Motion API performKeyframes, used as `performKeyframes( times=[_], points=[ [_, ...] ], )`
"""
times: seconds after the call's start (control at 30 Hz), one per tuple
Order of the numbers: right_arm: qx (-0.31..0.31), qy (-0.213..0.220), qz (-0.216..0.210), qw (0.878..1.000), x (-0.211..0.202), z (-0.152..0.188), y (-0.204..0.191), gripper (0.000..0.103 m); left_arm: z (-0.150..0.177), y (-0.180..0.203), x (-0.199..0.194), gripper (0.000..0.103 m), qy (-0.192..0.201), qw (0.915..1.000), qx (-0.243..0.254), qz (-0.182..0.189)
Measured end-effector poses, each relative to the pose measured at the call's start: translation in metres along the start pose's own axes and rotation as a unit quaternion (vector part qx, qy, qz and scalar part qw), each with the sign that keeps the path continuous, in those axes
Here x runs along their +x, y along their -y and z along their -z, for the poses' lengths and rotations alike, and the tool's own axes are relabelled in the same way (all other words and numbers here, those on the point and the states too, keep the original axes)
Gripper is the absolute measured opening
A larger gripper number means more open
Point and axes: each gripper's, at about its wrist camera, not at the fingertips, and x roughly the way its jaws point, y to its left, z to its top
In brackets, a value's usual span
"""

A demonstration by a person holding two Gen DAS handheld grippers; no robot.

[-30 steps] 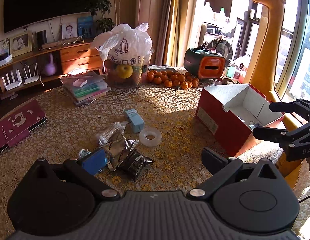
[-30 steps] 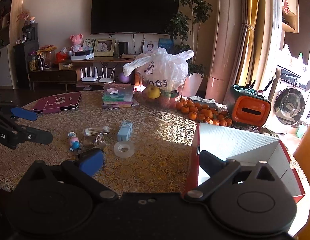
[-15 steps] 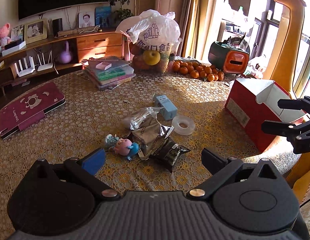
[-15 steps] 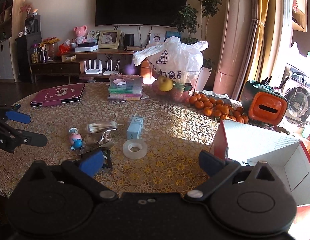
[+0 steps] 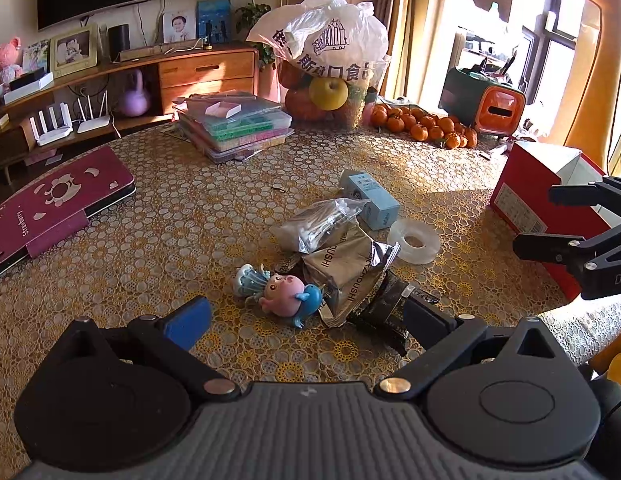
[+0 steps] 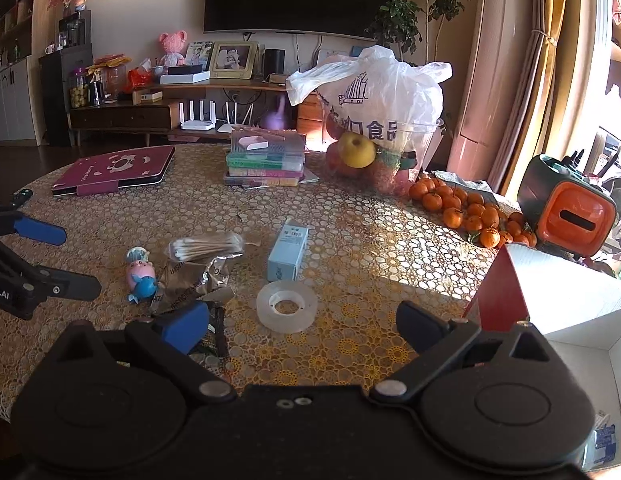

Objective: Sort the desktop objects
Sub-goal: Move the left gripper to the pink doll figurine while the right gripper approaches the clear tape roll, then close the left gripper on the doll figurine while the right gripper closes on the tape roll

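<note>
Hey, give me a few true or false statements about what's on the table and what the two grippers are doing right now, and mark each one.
1. Both the left gripper and the right gripper have open jaws holding nothing. True.
2. The tape roll lies flat on the tablecloth. True.
3. The pink and blue toy figure stands upright inside the red box. False: it lies on the tablecloth beside the silver snack wrapper.
4. The small light blue carton lies between the tape roll and the stack of plastic cases. True.
5. The oranges are piled in the red box. False: they lie on the table next to the orange and green container.
</note>
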Motion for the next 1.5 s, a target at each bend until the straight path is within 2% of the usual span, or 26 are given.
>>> performKeyframes(
  times=[0.37, 0.8, 1.07, 1.33, 1.5],
  points=[
    [0.008, -0.031, -0.006, 0.999, 0.05, 0.005, 0.001, 0.097, 0.006, -0.014, 0.039, 0.102, -0.01, 0.9999, 0.008, 0.007],
    [-0.001, -0.061, -0.007, 0.998, 0.098, 0.007, 0.002, 0.093, 0.009, -0.023, 0.066, 0.102, -0.009, 0.9996, 0.016, 0.02],
    [-0.005, -0.072, -0.009, 0.997, 0.112, 0.009, 0.0, 0.089, 0.01, -0.025, 0.077, 0.101, -0.003, 0.9995, 0.024, 0.021],
    [-0.004, -0.077, -0.014, 0.997, 0.12, 0.009, 0.0, 0.085, 0.01, -0.028, 0.085, 0.097, -0.001, 0.9994, 0.025, 0.024],
    [0.006, -0.078, -0.021, 0.997, 0.123, 0.007, 0.001, 0.078, 0.011, -0.026, 0.083, 0.092, 0.004, 0.9991, 0.031, 0.028]
  ],
)
